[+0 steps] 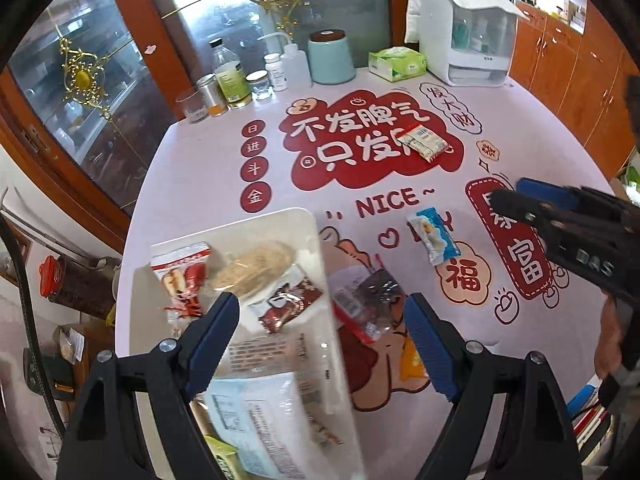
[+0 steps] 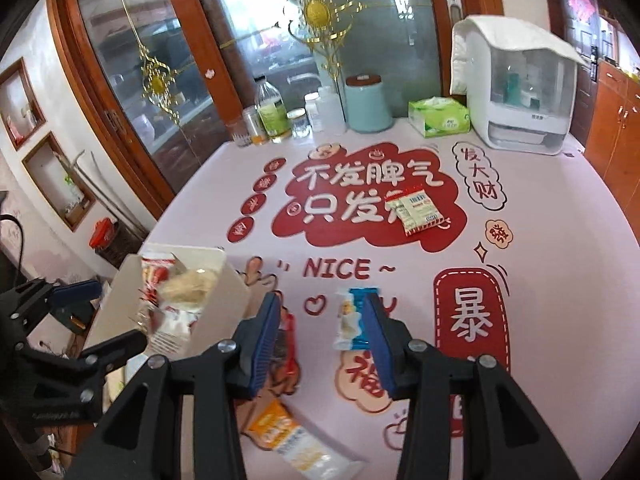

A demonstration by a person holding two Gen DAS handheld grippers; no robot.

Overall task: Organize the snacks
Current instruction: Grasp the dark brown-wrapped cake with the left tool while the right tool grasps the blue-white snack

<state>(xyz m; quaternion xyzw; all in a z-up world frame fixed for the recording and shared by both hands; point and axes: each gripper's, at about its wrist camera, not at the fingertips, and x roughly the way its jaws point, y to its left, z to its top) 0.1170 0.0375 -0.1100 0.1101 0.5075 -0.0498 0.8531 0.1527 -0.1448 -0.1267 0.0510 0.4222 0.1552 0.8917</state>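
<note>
A white tray with several snack packets sits at the table's near left, tilted; it also shows in the right wrist view. My left gripper is open around the tray's right wall. My right gripper is open and empty above the table; it also shows in the left wrist view. A blue and white snack lies just ahead of its right finger, and also shows in the left wrist view. A dark red packet lies beside the tray. An orange packet lies nearer. A white and green packet lies mid-table.
Bottles and jars, a teal canister, a green tissue pack and a white dispenser box line the table's far edge. Glass cabinet doors stand behind. The table's left edge drops off beside the tray.
</note>
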